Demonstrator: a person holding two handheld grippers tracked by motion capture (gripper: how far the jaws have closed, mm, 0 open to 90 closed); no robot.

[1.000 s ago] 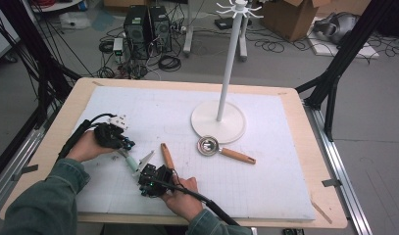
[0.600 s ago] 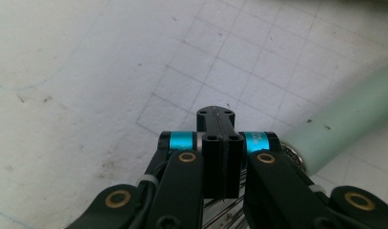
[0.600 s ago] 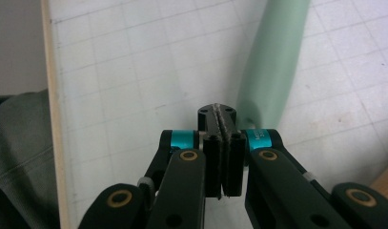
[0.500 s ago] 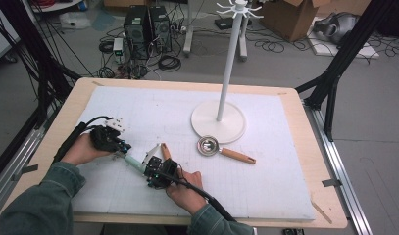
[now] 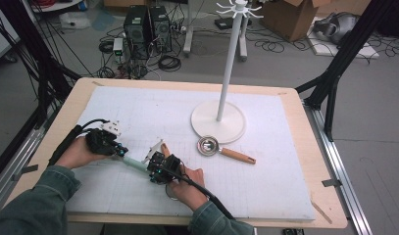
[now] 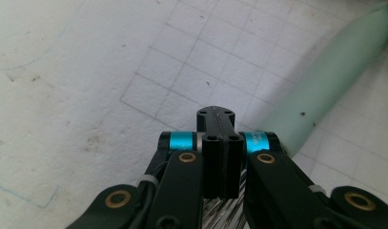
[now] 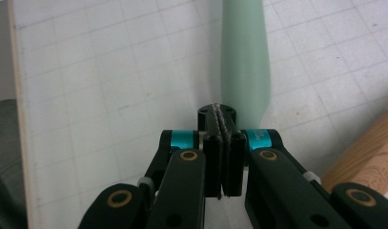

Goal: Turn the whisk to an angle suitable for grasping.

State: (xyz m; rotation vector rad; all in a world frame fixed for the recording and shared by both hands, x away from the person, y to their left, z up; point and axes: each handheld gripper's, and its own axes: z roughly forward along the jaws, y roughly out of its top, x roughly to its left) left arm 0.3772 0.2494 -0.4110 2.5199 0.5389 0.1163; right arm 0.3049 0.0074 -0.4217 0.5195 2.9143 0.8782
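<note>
Desk (image 5: 305, 147): wooden, white gridded mat (image 5: 153, 112); cabled grey floor behind. Pale green handle (image 5: 134, 164), lower left of frame, between left hand-held gripper (image 5: 122, 152) and right hand-held gripper (image 5: 150, 169); jaws together, seemingly unclamped

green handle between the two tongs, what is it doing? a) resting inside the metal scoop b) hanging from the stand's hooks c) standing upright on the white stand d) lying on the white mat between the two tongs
d: the pale green handle lies flat on the white gridded mat, spanning from the left tongs to the right tongs.
</note>
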